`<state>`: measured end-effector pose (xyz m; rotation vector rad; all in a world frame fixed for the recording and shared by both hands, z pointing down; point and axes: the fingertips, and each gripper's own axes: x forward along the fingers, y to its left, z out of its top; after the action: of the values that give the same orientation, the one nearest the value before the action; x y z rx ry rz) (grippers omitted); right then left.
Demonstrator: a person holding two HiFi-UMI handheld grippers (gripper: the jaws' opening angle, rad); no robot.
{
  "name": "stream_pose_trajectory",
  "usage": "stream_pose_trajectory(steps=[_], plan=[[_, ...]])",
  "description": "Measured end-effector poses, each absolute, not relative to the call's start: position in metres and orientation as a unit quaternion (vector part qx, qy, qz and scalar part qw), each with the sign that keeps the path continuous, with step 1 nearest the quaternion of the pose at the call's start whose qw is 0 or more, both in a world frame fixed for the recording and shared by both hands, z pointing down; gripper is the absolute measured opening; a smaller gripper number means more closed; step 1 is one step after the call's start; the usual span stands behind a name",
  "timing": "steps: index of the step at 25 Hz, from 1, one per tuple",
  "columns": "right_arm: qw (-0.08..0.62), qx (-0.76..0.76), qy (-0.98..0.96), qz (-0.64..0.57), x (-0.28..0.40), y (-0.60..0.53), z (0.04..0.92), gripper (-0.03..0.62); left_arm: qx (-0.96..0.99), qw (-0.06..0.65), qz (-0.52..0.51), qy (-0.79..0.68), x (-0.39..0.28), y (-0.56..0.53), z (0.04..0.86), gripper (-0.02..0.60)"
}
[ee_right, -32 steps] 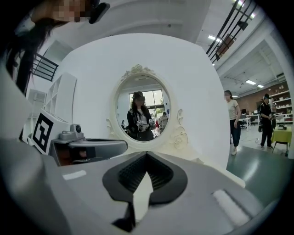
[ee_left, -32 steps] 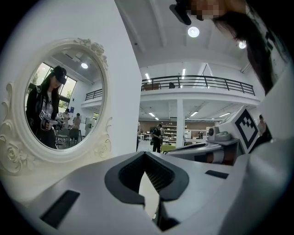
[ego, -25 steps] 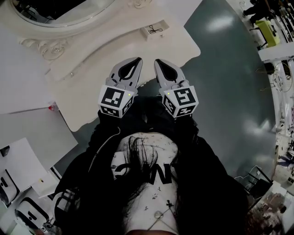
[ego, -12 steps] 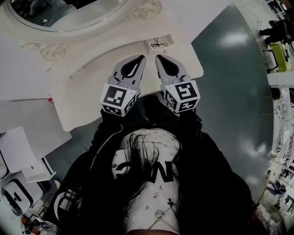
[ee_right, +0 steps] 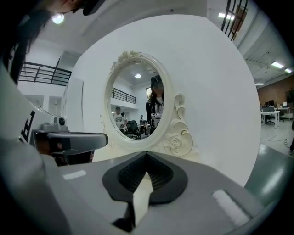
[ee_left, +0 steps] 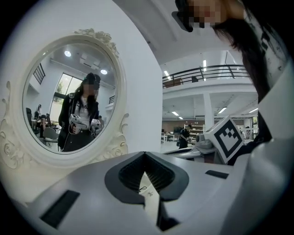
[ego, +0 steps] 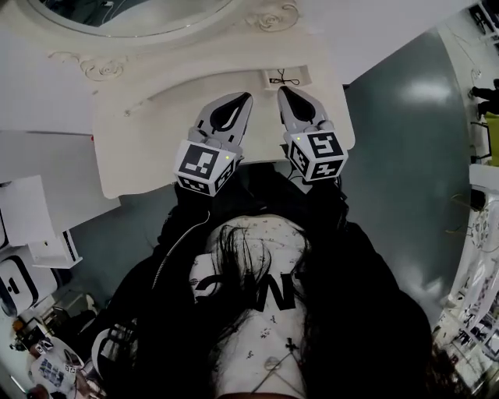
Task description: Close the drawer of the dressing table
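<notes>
Room: we stand on a grey-green floor (ego: 405,156) in a bright hall, facing a cream dressing table (ego: 117,175).
Drawer: we cannot make out its front in any view. We judge it sits beneath the worktop (ego: 171,117), under the table's front edge. That puts it below both gripper tips and back toward our body.
Long axis: as we judge it, the drawer front runs along that front edge, crosswise to both grippers. The closing push would go straight ahead, toward the mirror.
Left gripper (ego: 245,96): clenched tip to tip with nothing between the pads, held above the worktop and pointing ahead.
Right gripper (ego: 282,89): likewise pressed together and empty, just beside the left one.
Nearer hand: neither. Both hang side by side over the middle of the front edge, so we would first have to lower them below the worktop.
Card (ego: 282,78): a small pale card with a black cord lies just ahead of the right gripper's tip.
Mirror (ego: 140,15): oval in a carved frame, beyond both tips and off to the left.
</notes>
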<state>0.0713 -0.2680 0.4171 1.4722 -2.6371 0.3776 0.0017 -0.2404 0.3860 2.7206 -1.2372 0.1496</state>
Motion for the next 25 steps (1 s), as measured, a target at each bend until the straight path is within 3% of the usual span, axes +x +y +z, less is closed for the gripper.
stream_pose_trajectory(steps=[18,21,25], plan=[[0.123,0.486,-0.841,0.205,0.128,-0.287,0.521,0.009,0.874,0.091,0.065,-0.472,0.008,-0.245,0.41,0.0],[0.149,0.475,-0.836,0.23,0.131,-0.286,0.547,0.067,0.874,0.088,0.069,-0.474,0.01,-0.246,0.41,0.0],[0.168,0.475,-0.827,0.249,0.136,-0.292,0.575,0.069,0.873,0.084,0.074,-0.474,0.012,-0.248,0.409,0.0]])
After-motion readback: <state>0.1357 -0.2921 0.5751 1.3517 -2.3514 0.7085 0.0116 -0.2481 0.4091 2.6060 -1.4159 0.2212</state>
